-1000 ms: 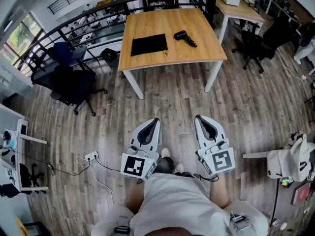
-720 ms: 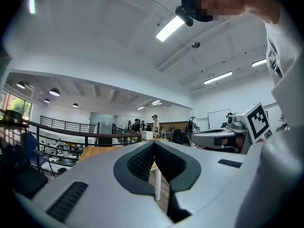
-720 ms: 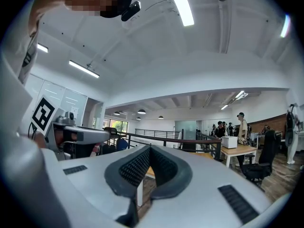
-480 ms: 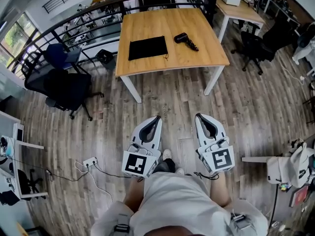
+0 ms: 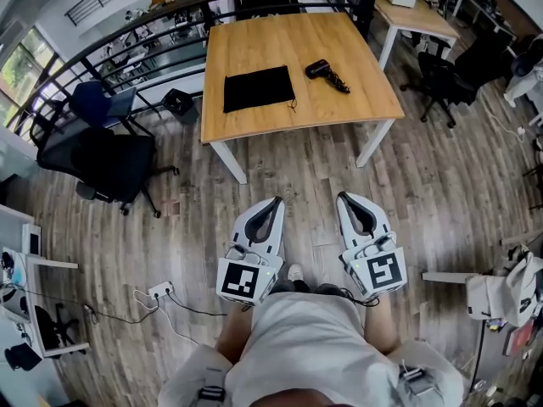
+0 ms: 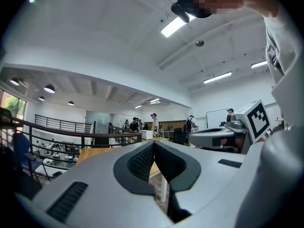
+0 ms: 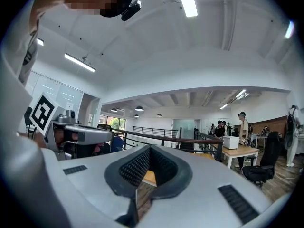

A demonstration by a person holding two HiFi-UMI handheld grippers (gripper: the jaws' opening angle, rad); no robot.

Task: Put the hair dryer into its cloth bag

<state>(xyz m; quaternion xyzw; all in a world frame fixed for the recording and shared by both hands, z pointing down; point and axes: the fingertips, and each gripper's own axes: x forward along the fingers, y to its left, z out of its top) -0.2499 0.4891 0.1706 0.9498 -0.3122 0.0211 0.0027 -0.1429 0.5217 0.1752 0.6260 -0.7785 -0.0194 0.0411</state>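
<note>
- The approach is judged to be the step in hand. Both of the task's things lie untouched on the wooden surface (image 5: pixel 288 41), well apart from the grippers, which are held low over the plank floor (image 5: pixel 424 185) in front of the person.
- The left gripper (image 5: pixel 271 203) is seen with its jaws pressed together and nothing between them. The right gripper (image 5: pixel 346 199) is likewise closed and empty (through the hollow behind its tips only floor and a bit of tabletop can be made out).
- The hair dryer (image 5: pixel 325 71) lies toward the right of the surface. The cloth bag (image 5: pixel 259 88) is spread flat to its left, near but not touching.
- For the next move, the surface would have to be reached and the jaws spread. The bag's mouth would probably need to be held open by one gripper while the dryer is lifted by the other.
- The dryer is small, black and hard-looking, with a stubby barrel and an angled handle, so a firm grip should be possible.
- The bag is a thin, limp, black rectangle, with a fine cord seemingly trailing from one corner. Which edge is the mouth cannot be told.
</note>
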